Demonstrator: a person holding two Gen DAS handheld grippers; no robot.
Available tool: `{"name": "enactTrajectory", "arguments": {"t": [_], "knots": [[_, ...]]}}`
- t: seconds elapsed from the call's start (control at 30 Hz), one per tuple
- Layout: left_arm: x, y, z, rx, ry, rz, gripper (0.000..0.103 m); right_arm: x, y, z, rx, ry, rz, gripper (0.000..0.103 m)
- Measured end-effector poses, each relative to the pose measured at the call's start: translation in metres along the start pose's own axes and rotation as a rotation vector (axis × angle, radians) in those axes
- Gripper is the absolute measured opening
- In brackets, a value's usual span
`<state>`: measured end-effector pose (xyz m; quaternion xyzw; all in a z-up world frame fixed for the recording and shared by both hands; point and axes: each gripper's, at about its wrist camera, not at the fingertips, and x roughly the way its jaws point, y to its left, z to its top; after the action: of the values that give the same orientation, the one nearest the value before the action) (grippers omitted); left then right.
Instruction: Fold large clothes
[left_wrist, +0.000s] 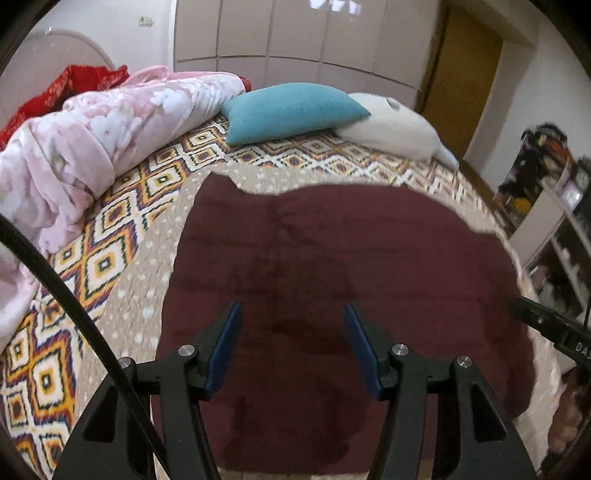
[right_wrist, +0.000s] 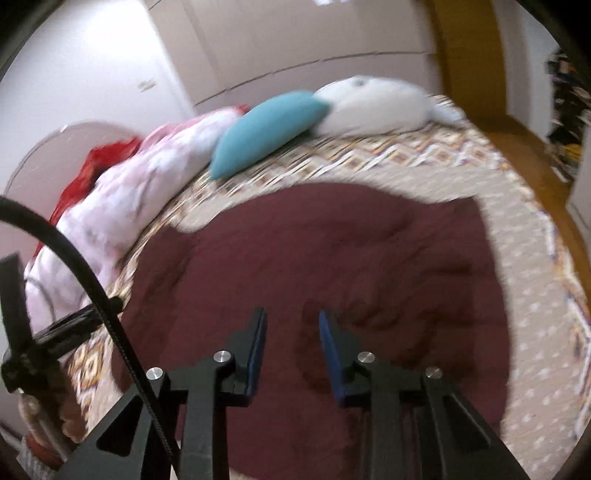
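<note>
In the left wrist view, we see our left tool (left_wrist: 291, 314) with its two blue pads apart and nothing between them. Under it a big dark red cloth (left_wrist: 332, 258) lies spread flat on the bed (left_wrist: 122, 236), which has a cover with diamond shapes. At the far side of the bed sit a pink blanket (left_wrist: 103, 125), a blue pillow (left_wrist: 291, 110) and a white pillow (left_wrist: 391, 129). On the right stands a shelf (left_wrist: 561, 236) with small things in it, too blurry for us to name.

In the right wrist view, we see our right tool (right_wrist: 291, 321) with a gap between its pads and nothing in them. The picture is blurry. The dark red cloth (right_wrist: 332, 258) lies on the bed below it.
</note>
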<state>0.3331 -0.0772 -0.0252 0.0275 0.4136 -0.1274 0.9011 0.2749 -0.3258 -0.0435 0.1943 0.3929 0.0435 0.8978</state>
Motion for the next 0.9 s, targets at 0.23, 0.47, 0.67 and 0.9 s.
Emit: {"name": "enactTrajectory", "arguments": {"t": [0.23,0.47,0.67,0.9], "knots": [[0.002,-0.011,-0.036,0.053,0.005,0.083,0.057,0.055,0.001,-0.024,-0.017,0.111,-0.047,0.028],[-0.023,-0.007,-0.043,0.098,-0.053,0.121,0.057,0.028,-0.098,-0.018,0.176,0.095,-0.246,0.022],[-0.034,-0.012,-0.042,0.125,-0.088,0.123,0.057,-0.027,-0.155,-0.028,0.273,0.027,-0.279,0.039],[-0.03,-0.017,-0.042,0.154,-0.1,0.142,0.057,-0.043,-0.179,-0.03,0.342,-0.027,-0.271,0.065]]}}
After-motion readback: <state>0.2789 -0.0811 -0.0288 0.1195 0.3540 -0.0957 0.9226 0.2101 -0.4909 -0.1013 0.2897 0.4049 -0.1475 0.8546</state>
